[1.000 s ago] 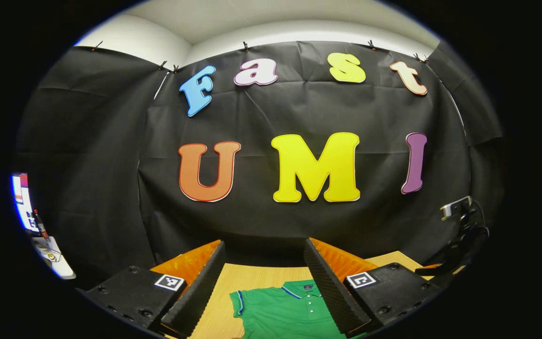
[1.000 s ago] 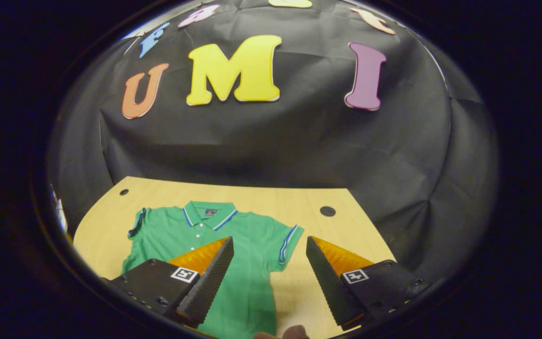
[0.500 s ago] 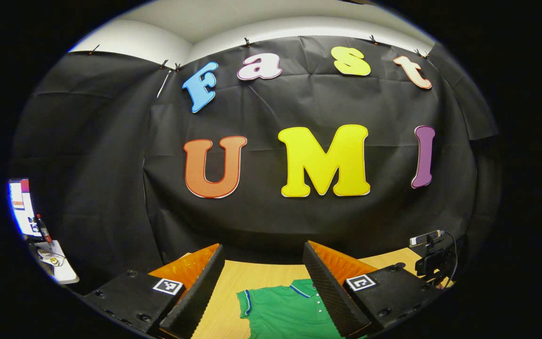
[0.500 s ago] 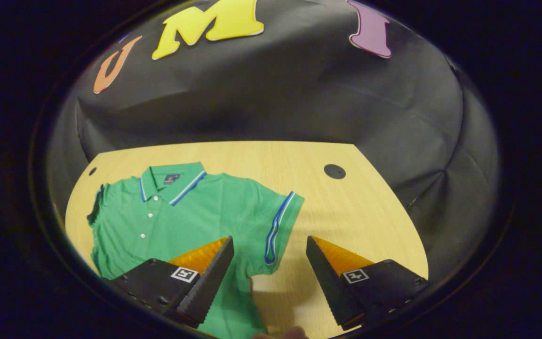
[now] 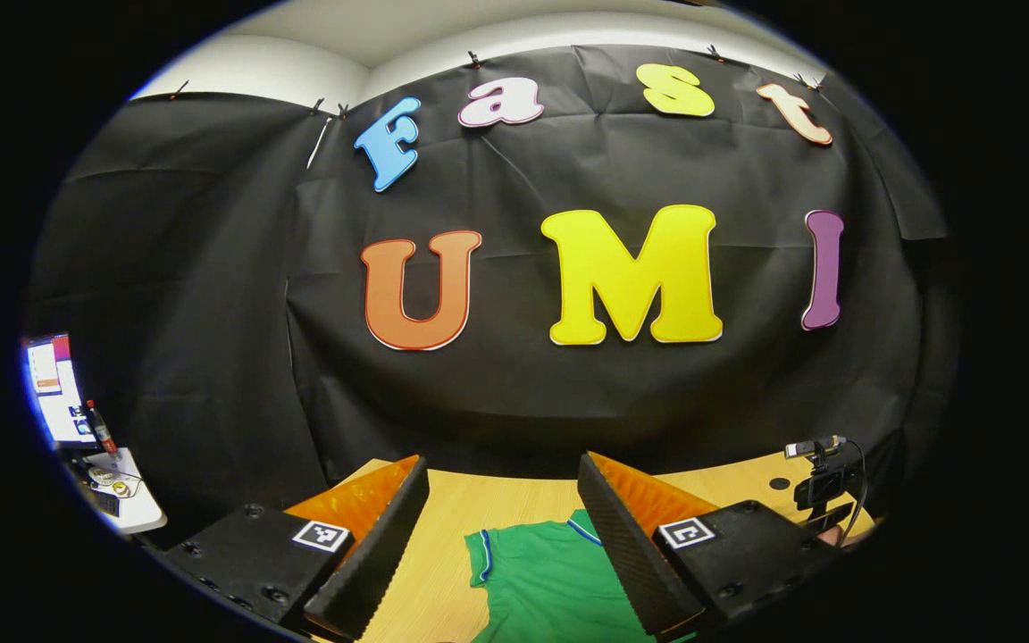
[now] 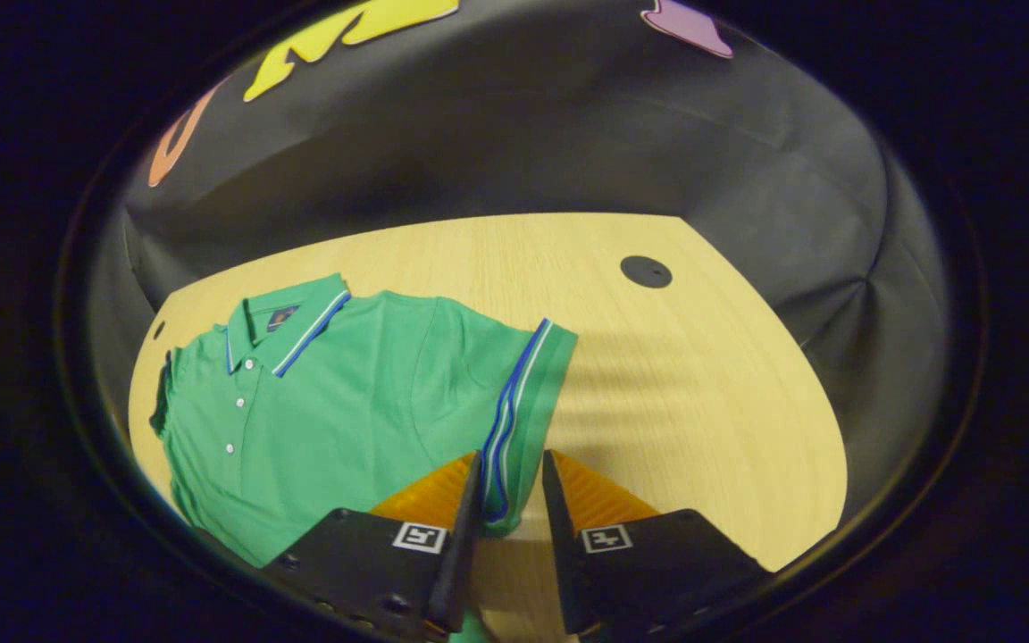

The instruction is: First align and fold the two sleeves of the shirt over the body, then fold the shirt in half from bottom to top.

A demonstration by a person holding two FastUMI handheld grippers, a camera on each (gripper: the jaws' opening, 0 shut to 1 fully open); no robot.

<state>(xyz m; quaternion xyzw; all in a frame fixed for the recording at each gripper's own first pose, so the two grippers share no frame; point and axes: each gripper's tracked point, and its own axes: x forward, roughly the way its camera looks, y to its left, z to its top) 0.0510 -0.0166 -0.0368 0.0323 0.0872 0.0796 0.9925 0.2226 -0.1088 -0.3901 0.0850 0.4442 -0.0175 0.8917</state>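
On the desk (image 6: pixel 675 375) the green polo shirt (image 6: pixel 345 402) lies flat and face up, collar toward the booth's wall, with nothing folded yet: both sleeve folds and the bottom-to-top fold remain, by my reading. Going left to right in the right gripper view, the far sleeve (image 6: pixel 162 406) sits at the desk's left edge, then the buttoned placket and body, then the striped near sleeve (image 6: pixel 523 402) spread outward. The right gripper (image 6: pixel 510 482) has its jaws drawn narrow about that sleeve's hem; they seem to pinch the cloth, though contact is hard to confirm. The left gripper (image 5: pixel 501 500) hangs above the desk with jaws wide, holding nothing, the shirt below it. Further right, a dark round hole (image 6: pixel 646 271) marks the bare desk; nothing blocks the fold.
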